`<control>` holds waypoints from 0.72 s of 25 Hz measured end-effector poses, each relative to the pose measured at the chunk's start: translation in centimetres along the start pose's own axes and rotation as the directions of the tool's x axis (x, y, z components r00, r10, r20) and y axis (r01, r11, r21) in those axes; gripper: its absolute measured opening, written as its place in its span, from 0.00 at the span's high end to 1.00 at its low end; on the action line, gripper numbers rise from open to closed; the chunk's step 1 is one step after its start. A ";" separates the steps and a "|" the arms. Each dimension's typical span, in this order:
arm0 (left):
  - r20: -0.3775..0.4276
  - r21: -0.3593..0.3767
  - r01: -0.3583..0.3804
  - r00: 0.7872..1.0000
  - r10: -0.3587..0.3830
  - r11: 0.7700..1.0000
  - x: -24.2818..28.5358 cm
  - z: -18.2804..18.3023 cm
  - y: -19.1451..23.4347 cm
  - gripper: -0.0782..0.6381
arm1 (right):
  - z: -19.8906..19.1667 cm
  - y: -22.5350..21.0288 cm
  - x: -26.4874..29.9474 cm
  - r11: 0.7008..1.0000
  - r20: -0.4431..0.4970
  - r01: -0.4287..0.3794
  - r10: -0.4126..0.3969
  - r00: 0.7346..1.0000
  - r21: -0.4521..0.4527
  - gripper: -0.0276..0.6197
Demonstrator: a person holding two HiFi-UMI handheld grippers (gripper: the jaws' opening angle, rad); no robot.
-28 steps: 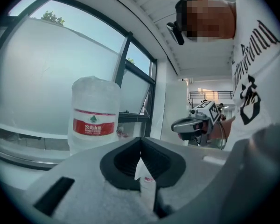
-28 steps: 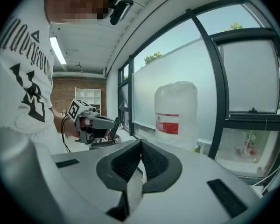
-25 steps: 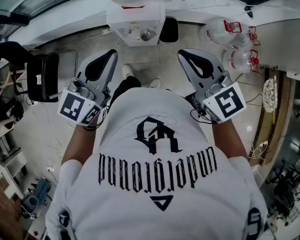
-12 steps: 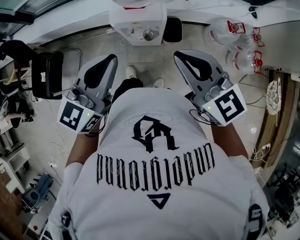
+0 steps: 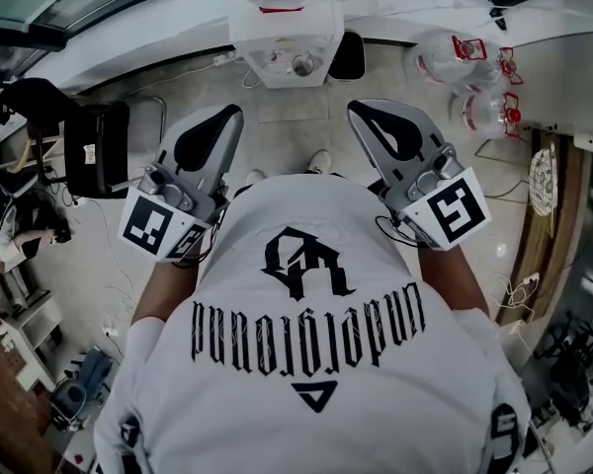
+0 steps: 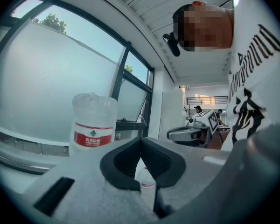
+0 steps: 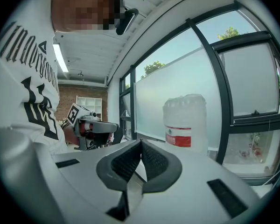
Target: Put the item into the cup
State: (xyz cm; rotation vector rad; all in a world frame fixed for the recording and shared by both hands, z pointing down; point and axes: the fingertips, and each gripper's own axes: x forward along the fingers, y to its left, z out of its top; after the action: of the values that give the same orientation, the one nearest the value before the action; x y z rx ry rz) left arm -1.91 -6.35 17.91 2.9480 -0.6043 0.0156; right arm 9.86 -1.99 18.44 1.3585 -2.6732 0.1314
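Observation:
No cup and no item to go into one shows in any view. Both grippers are held up in front of the person's white printed shirt, pointing away over the floor. My left gripper has its black-padded jaws meeting at the tips, nothing between them; in its own view the left gripper points at a big water bottle. My right gripper is also closed and empty, and in its own view the right gripper faces the same water bottle.
A white water dispenser stands ahead against the window wall. Two empty water jugs lie on the floor at the right. A black chair is at the left. Cables and shelving line the right side.
The view has shifted slightly, so the dispenser now sits a little further right. Both grippers rose a touch and stayed shut.

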 end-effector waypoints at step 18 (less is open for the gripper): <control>0.005 -0.033 0.028 1.000 -0.028 0.999 -17.5 -1.5 5.1 0.87 | 0.8 14.3 8.3 0.997 -0.014 0.076 -0.076 0.997 -0.013 0.93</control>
State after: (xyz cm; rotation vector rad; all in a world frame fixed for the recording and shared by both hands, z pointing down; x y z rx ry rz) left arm -19.93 -3.95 19.41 2.9245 -0.5583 -0.0037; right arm -6.64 -0.26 18.82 1.4470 -2.6023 0.1153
